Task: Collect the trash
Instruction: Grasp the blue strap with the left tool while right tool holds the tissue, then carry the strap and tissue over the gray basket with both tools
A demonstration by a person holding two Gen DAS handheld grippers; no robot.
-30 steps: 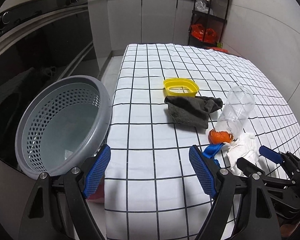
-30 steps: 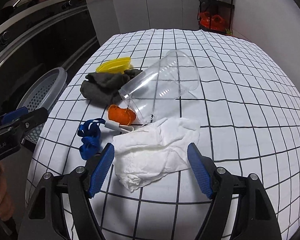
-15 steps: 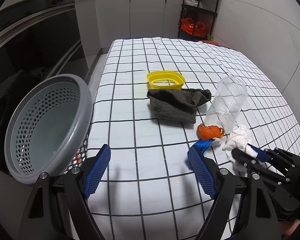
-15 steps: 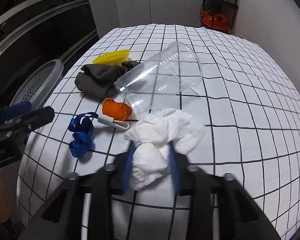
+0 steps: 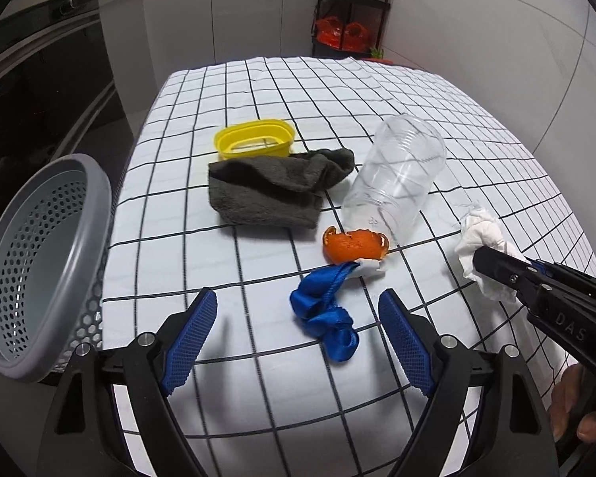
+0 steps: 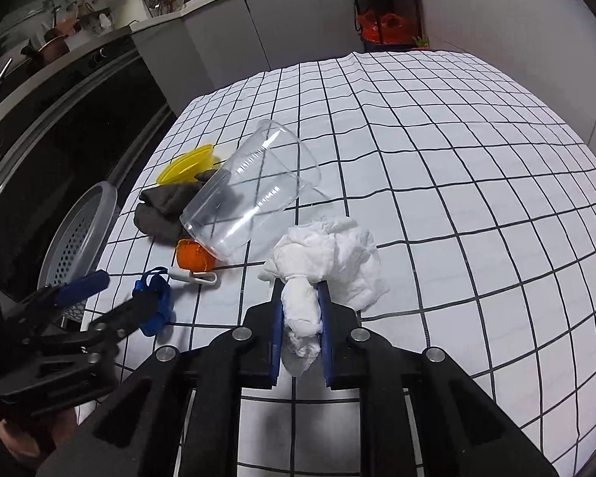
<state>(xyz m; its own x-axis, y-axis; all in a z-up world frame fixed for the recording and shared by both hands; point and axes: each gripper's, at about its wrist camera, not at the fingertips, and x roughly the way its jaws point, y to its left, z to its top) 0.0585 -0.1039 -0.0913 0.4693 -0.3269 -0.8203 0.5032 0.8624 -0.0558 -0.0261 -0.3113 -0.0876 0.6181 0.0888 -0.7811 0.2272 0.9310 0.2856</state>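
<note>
My right gripper (image 6: 300,292) is shut on a crumpled white tissue (image 6: 329,254), which bunches up between the blue pads over the checked tablecloth. In the left wrist view the same tissue (image 5: 480,234) hangs from the right gripper (image 5: 481,255) at the right edge. My left gripper (image 5: 297,296) has its jaws opening wide; a blue strap (image 5: 326,310) lies on the cloth between its fingers, untouched by the pads. Just beyond it lie an orange peel (image 5: 353,244) and a clear plastic cup (image 5: 397,175) on its side.
A grey perforated basket (image 5: 39,258) stands off the table's left edge. A dark grey cloth (image 5: 274,187) and a yellow container (image 5: 254,143) lie further back. Grey cabinets and a black shelf rack line the far wall.
The right gripper went from open around the flat tissue to shut on it, bunching it up. The left gripper moved right, away from the basket, to over the blue strap.
</note>
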